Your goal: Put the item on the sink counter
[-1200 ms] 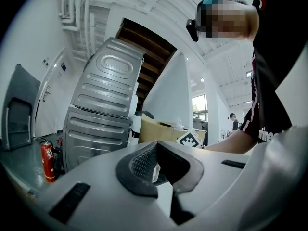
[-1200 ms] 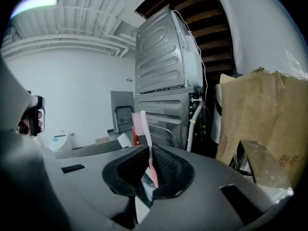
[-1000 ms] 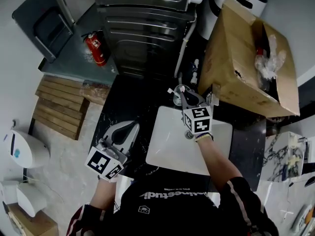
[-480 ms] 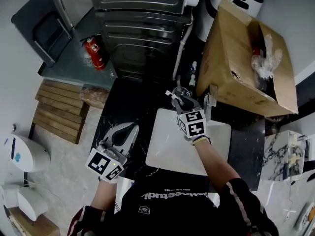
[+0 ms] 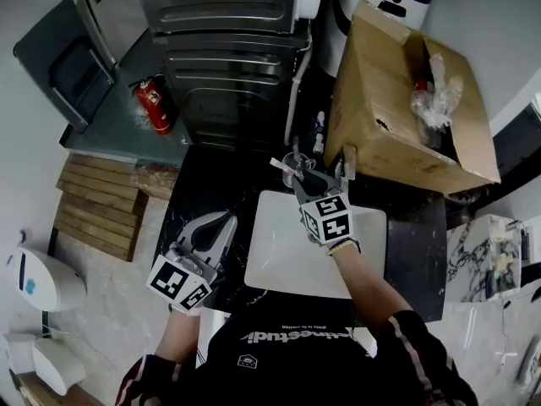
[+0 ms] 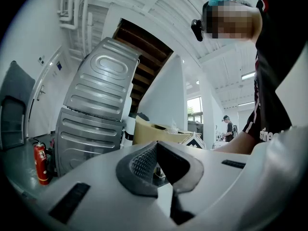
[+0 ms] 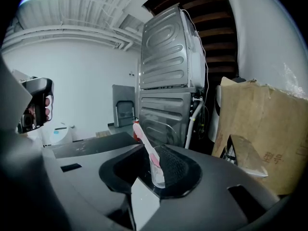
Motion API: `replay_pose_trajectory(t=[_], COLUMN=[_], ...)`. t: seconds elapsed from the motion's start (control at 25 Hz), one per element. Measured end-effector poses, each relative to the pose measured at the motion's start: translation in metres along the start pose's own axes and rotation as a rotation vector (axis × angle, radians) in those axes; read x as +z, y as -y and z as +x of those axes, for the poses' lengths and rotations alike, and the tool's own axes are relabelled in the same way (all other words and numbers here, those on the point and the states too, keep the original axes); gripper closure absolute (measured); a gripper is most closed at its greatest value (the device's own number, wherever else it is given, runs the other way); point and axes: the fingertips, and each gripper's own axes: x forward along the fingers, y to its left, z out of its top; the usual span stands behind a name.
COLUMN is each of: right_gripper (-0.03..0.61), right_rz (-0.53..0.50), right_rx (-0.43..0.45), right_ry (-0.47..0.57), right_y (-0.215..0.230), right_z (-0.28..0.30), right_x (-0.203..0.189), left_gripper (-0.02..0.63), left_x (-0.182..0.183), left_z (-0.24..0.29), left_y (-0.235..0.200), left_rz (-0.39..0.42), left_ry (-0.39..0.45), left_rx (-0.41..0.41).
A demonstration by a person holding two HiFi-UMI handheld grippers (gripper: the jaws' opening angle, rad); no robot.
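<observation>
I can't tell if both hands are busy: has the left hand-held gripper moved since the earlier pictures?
No. The left hand-held gripper stays in the same place beside the left edge of the white sink basin, its jaws shut.

I see white walls [image 7: 86, 81] and a white ribbed ceiling [image 7: 82, 18]. Two grey metal appliances [image 5: 228, 49] are stacked behind the dark bench [image 5: 211, 176], which has a white basin [image 5: 279, 252] sunk in it. Dark wooden stair underside [image 6: 144, 57] above the stack. Big cardboard box [image 5: 397, 125] at the bench's far right. Red fire extinguisher [image 5: 150, 106] on the grey floor patch [image 5: 110, 125], wooden pallet [image 5: 106, 201] just beside. Pale marbled floor [image 5: 110, 303] below. Bright window [image 6: 195, 110] far off, strip light [image 6: 249, 75] lit.
</observation>
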Motion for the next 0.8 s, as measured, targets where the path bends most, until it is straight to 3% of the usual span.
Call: replay_pose_trajectory(t=[0.2, 0.44, 0.8], right_gripper=[0.466, 0.466, 0.480], right_rz=[0.019, 0.014, 0.003], right_rx=[0.002, -0.017, -0.101], right_ry=[0.089, 0.247, 0.431], right_y=[-0.002, 0.000, 0.015], right_z=[-0.041, -0.129, -0.286], right_x=[0.024, 0.071, 0.100], left_gripper=[0.600, 0.600, 0.600], left_x=[0.010, 0.032, 0.061], left_z=[0.007, 0.029, 0.080], left_y=[0.014, 0.044, 0.145], left_rz=[0.013, 0.025, 0.051], left_ry=[0.020, 0.051, 0.095], left_rx=[-0.021, -0.069, -0.241])
